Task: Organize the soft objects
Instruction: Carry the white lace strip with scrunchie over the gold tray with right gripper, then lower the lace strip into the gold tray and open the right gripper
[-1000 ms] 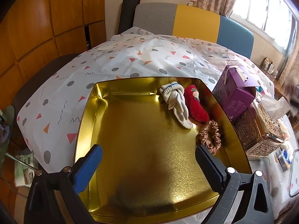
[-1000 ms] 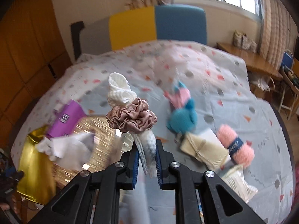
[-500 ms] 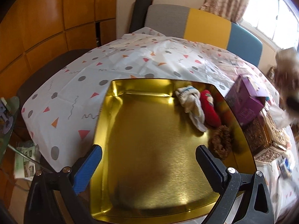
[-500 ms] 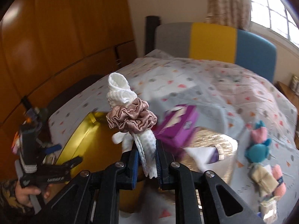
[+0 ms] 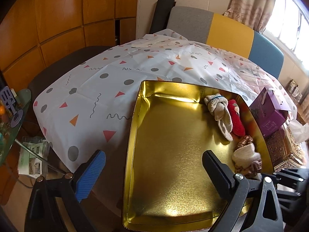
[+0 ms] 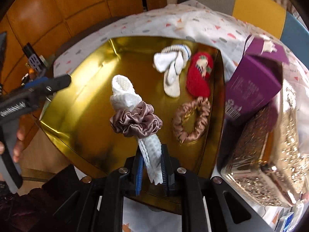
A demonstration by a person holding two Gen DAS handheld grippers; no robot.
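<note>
My right gripper (image 6: 152,151) is shut on the tail of a white waffle cloth roll (image 6: 123,94) bound with a mauve scrunchie (image 6: 137,121). It hangs low over the gold tray (image 6: 87,89). In the left wrist view that cloth bundle (image 5: 245,158) sits at the tray's (image 5: 170,174) right side. A knotted white sock (image 6: 173,67), a red sock (image 6: 199,75) and a pink-brown scrunchie (image 6: 191,119) lie along the tray's right wall. My left gripper (image 5: 154,172) stands open above the tray's near-left edge, with nothing held.
A purple box (image 6: 255,85) and a glittery gold tissue box (image 6: 266,154) stand tight against the tray's right side. The patterned tablecloth (image 5: 108,89) spreads behind and to the left. A glass side table (image 5: 11,116) stands at the far left.
My right gripper swung with the cloth bundle from the right part of the table over to the tray and came down; the bundle now shows in the left wrist view. The left gripper shifted slightly.
</note>
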